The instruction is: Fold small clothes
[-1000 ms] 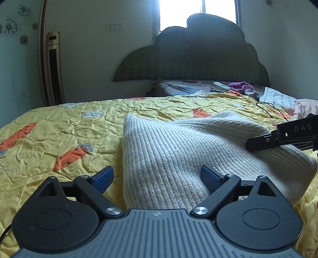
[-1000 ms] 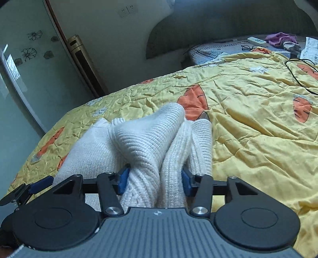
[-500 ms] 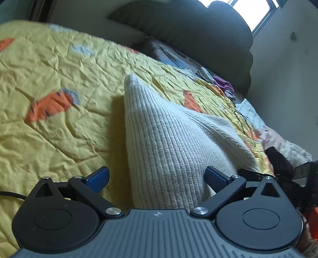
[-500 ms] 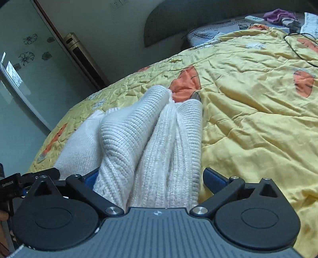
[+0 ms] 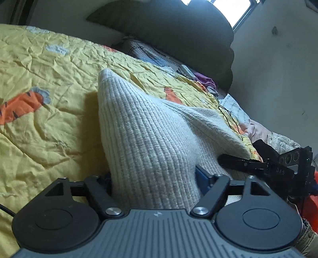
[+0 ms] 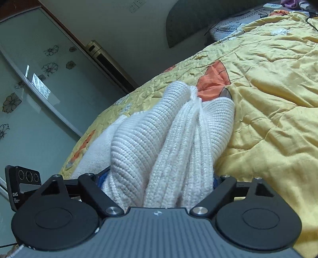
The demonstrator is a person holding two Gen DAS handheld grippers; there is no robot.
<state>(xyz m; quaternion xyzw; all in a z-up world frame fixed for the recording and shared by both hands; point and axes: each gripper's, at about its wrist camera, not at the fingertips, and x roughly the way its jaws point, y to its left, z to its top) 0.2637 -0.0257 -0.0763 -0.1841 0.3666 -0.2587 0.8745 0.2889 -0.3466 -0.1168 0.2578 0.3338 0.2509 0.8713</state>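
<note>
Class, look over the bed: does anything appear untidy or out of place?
Yes. The white knit garment is bunched in thick rolls on the yellow quilt, not flat, and a loose black cable trails across the quilt.

Both wrist cameras sit low and close over the bed, looking along their fingers toward the headboard [image 5: 169, 35]; both share the white knit sweater [image 5: 151, 135] and yellow quilt [image 6: 268, 99].

Pretty normal bedroom: bed with a crinkly yellow quilt [image 5: 59, 83] and a big dark scalloped headboard [image 5: 169, 33]. Bright window [image 5: 234, 12] behind it, frosted flower-print sliding door [image 6: 29, 95] off to the side.
</note>
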